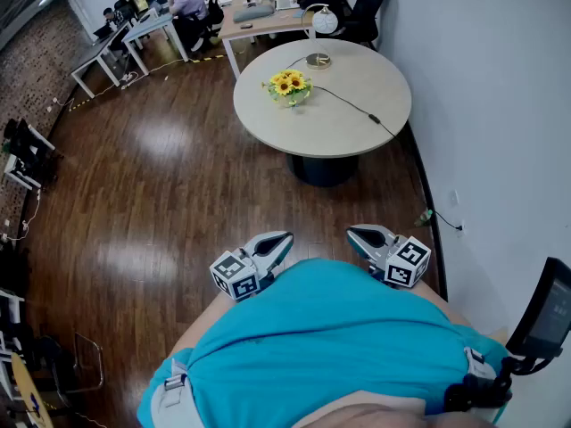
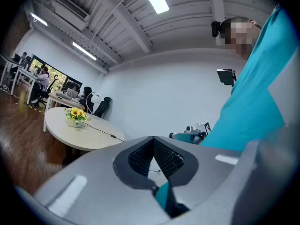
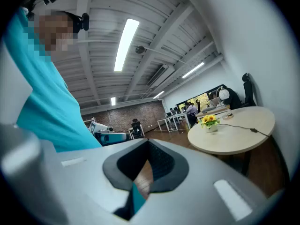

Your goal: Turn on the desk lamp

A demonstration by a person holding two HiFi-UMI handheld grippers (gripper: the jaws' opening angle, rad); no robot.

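Note:
The desk lamp has a brass base [image 1: 318, 60] and a white round head [image 1: 325, 20]. It stands at the far edge of a round beige table [image 1: 343, 127]. Its black cord runs across the top to an inline switch [image 1: 375, 119]. A small pot of sunflowers [image 1: 288, 86] sits beside the base. My left gripper [image 1: 284, 237] and right gripper [image 1: 352, 233] hang close to my body, well short of the table, each with jaws closed tip to tip on nothing. The left gripper view shows the table [image 2: 89, 136] far off to the left. The right gripper view shows it [image 3: 234, 136] far off to the right.
A white wall [image 1: 482, 78] runs along the right, with a plugged socket [image 1: 432, 214] low on it. Desks with seated people [image 1: 187, 3] fill the far end of the room. A black chair [image 1: 546, 315] stands at my right. Wooden floor [image 1: 161, 185] lies between me and the table.

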